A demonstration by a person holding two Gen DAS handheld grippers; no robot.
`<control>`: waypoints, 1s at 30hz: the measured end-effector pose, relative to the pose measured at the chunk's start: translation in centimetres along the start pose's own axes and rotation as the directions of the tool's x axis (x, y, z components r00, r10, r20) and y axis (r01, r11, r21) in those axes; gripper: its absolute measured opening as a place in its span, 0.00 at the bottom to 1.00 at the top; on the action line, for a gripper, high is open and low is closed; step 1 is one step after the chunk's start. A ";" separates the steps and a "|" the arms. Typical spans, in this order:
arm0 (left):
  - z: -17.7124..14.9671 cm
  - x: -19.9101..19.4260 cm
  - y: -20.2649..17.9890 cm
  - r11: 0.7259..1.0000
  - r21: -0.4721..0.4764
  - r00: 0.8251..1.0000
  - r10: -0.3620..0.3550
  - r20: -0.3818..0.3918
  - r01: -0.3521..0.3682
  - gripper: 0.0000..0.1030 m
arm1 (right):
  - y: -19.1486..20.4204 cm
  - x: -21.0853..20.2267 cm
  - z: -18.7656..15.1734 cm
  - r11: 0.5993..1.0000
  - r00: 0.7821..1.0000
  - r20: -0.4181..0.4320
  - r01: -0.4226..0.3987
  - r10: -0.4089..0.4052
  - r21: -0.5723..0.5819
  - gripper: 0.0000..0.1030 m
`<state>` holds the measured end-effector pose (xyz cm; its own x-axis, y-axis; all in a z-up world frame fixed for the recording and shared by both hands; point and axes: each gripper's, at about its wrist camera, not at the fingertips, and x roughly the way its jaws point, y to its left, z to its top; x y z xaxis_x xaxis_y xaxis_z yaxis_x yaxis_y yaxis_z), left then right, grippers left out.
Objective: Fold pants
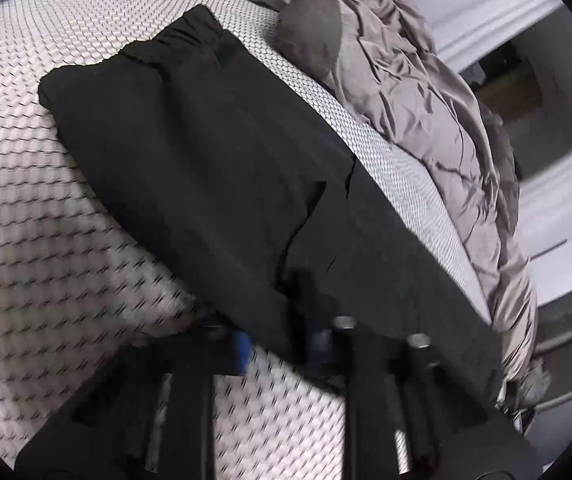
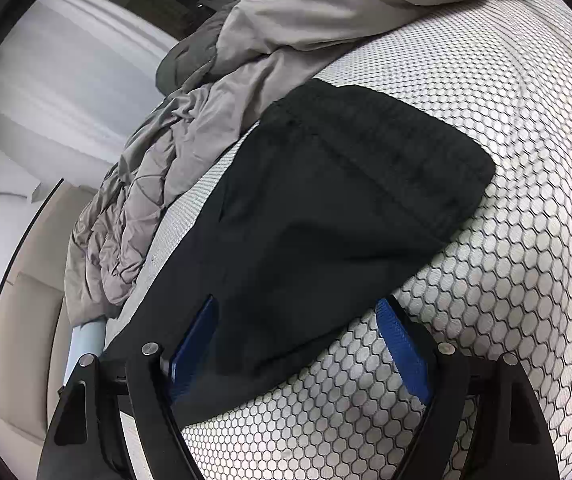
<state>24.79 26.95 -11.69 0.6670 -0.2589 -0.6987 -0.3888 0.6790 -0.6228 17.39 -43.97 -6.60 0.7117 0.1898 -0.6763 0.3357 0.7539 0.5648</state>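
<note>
Black pants [image 2: 326, 208] flat on mattress [image 2: 526, 280]. Right gripper [image 2: 300, 336] jaws spread astride the edge; left gripper [image 1: 282, 344] blurred, jaws pressed together.

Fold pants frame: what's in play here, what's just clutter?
In play: black elastic-waist pants; right gripper, jaws open astride the pants' near edge; left gripper, blurred.
Clutter: rumpled grey quilted duvet; white honeycomb-mesh mattress underneath.
</note>
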 end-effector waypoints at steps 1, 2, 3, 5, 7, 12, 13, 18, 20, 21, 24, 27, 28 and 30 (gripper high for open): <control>0.5 0.7 0.0 1.000 -0.011 1.000 -0.002 0.000 0.002 0.06 | -0.2 0.1 0.1 1.000 1.000 0.008 -0.014 0.014 0.008 0.81; 0.9 1.0 0.0 1.000 -0.015 1.000 0.007 0.005 -0.006 0.06 | -0.5 0.5 0.6 0.999 0.999 0.034 -0.043 0.042 0.022 0.80; 0.9 1.0 -0.3 1.000 -0.010 1.000 0.016 0.011 -0.016 0.06 | -0.9 0.6 0.9 0.998 0.997 0.052 -0.057 0.055 0.038 0.80; 1.4 1.0 -1.1 0.999 0.021 0.999 0.031 0.027 -0.031 0.05 | -2.5 1.9 2.1 0.986 0.993 0.091 -0.090 0.078 0.139 0.63; 1.2 -0.3 -1.4 0.998 0.053 0.999 0.016 0.042 -0.018 0.05 | -3.5 2.6 2.7 0.977 0.992 0.092 -0.099 0.082 0.190 0.30; -0.3 -3.2 -1.1 0.994 0.104 0.998 0.023 0.057 -0.029 0.05 | -1.5 0.9 1.4 0.997 0.991 0.130 -0.024 0.014 0.075 0.03; -0.7 -3.7 -0.9 0.992 0.117 0.998 0.030 0.062 -0.037 0.05 | -1.4 0.0 0.7 0.997 0.991 0.131 -0.029 0.020 0.069 0.03; -1.1 -3.1 0.5 0.992 0.114 0.998 0.055 0.010 -0.055 0.06 | -2.3 -1.5 -0.6 0.997 0.993 0.094 0.069 -0.071 0.026 0.44; -1.0 -3.1 0.8 0.993 0.107 0.999 0.042 0.005 -0.042 0.06 | -3.7 -2.4 -0.9 0.995 0.992 0.122 0.016 -0.027 0.094 0.57; -0.9 -2.9 0.9 0.994 0.102 0.999 0.040 -0.001 -0.040 0.06 | -4.2 -2.4 -0.9 0.992 0.992 0.127 -0.013 -0.003 0.124 0.62; -0.2 -2.1 1.1 0.996 0.078 0.999 0.049 -0.023 -0.047 0.06 | -5.3 -1.1 0.2 0.979 0.993 0.105 -0.071 0.052 0.190 0.74; 0.7 -1.4 1.2 0.998 0.035 0.999 0.049 -0.010 -0.048 0.05 | -5.6 0.6 2.3 0.964 0.991 0.124 -0.076 0.046 0.256 0.76; 0.8 -1.3 0.9 0.998 0.027 0.999 0.051 -0.001 -0.050 0.05 | -5.5 1.2 3.1 0.962 0.991 0.131 -0.036 0.000 0.271 0.54; 0.7 -1.5 0.7 0.998 0.031 0.999 0.050 0.012 -0.051 0.05 | -5.1 1.8 3.6 0.966 0.995 0.103 -0.015 -0.012 0.259 0.24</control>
<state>23.98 28.29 -10.78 0.6543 -0.2159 -0.7248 -0.4021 0.7124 -0.5752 19.18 -49.77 -9.04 0.7671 0.1150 -0.6311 0.4735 0.5623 0.6780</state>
